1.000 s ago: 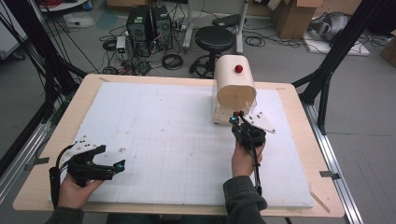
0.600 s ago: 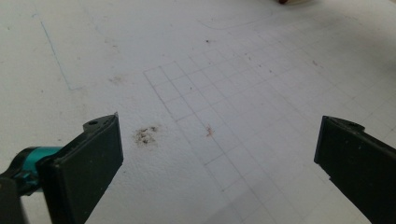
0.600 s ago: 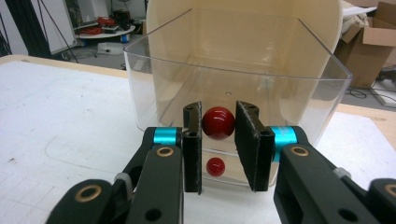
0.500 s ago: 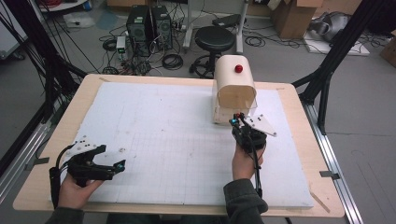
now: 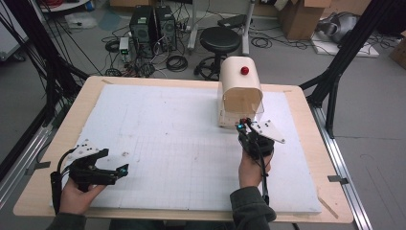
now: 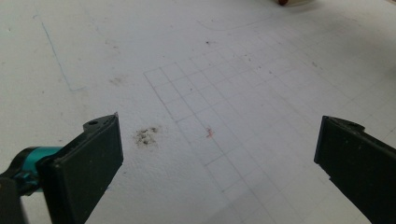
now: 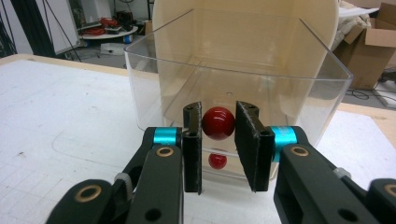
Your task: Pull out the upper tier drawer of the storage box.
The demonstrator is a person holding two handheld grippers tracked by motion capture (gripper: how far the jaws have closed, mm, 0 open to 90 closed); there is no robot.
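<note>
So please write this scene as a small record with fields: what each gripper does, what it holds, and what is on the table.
right gripper: shut on red knob at the front of the clear drawer
drawer: clear plastic, part of a cream box with a rounded top
box top: a second red knob
left gripper: open, nothing between its jaws, above the white gridded board
left gripper place: near left corner of the wooden table

Grey floor point(image 5: 373, 153), cables, black stool point(image 5: 219, 39)
</note>
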